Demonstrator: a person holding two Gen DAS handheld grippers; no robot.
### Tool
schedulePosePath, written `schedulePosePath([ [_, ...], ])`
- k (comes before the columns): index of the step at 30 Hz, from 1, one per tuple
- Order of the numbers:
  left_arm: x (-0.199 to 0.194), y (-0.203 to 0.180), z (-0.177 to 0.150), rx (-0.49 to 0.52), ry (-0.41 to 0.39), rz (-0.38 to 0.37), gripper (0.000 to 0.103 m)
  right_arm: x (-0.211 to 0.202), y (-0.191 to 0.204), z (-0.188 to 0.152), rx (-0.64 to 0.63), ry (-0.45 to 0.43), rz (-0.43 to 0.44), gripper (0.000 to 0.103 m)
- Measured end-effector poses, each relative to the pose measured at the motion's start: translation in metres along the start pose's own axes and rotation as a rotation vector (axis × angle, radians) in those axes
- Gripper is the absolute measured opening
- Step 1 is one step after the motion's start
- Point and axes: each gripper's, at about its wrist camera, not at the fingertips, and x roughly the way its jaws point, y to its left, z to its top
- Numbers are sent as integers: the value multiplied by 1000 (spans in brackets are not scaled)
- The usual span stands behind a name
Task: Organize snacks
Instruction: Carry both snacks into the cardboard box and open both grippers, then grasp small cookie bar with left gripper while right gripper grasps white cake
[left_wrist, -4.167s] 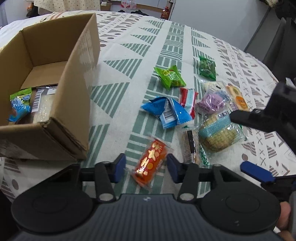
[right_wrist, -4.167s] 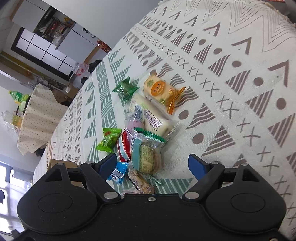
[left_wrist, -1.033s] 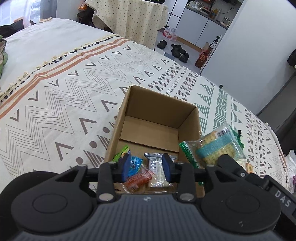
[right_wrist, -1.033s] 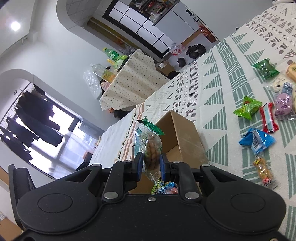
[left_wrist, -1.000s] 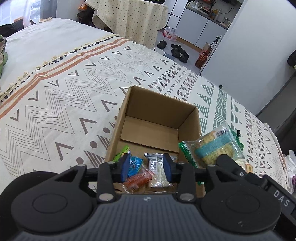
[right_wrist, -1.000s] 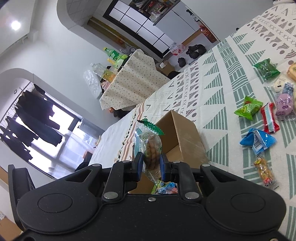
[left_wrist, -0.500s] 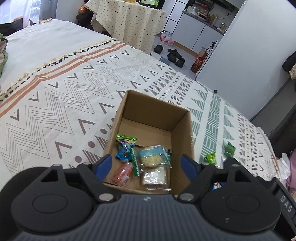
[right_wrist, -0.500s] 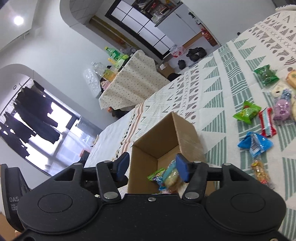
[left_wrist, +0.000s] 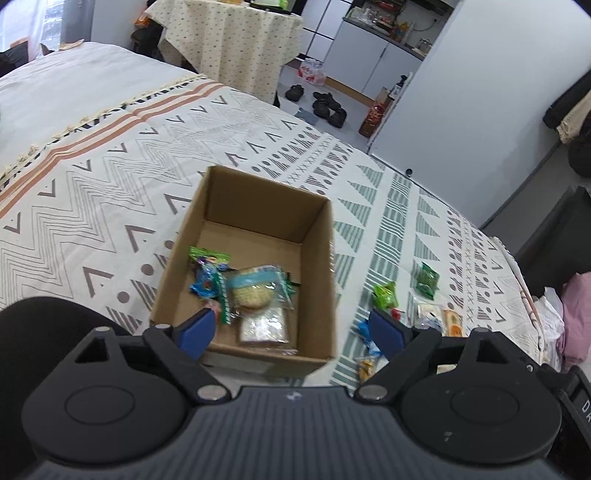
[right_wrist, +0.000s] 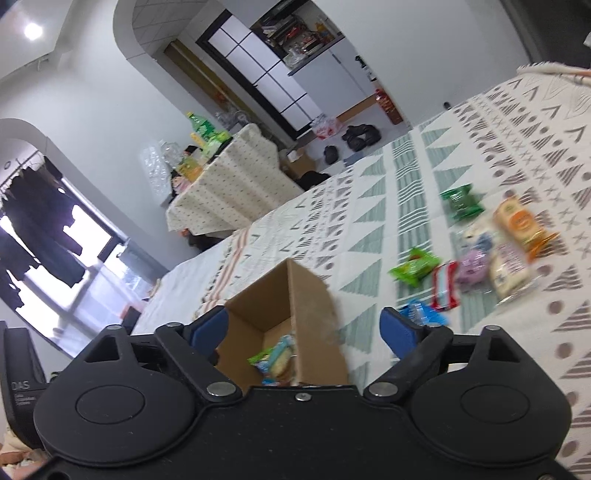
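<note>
Both claws, the left gripper and right gripper, have just been opening and now gape wide and empty above the cardboard box. The biscuit packet lies inside it among other wrappers, so I reckon they let go there on purpose. More loose snacks wait on the patterned cloth beside the box.

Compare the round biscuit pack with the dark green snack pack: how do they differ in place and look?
The round biscuit pack lies inside the cardboard box; the dark green snack pack lies outside it on the patterned cloth. The biscuit pack is clear with a light blue band, showing the biscuit; the green pack is opaque. Neither is held by any tongs.
</note>
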Motion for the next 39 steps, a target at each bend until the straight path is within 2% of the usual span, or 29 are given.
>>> schedulePosePath([
  [12, 1, -36, -22, 57, 21, -35, 91, -37, -34, 3, -9, 23, -83, 98],
  [24, 15, -74, -47, 124, 33, -63, 90, -56, -74, 8, 79, 31, -161, 97],
  [29, 27, -83, -53, 122, 53, -60, 88, -48, -83, 13, 71, 46, -181, 97],
  [32, 36, -88, -56, 127, 60, -51, 84, -40, -87, 18, 53, 55, -195, 95],
  [39, 62, -97, -63, 127, 105, -45, 66, -20, -102, 31, 39, 94, -222, 82],
])
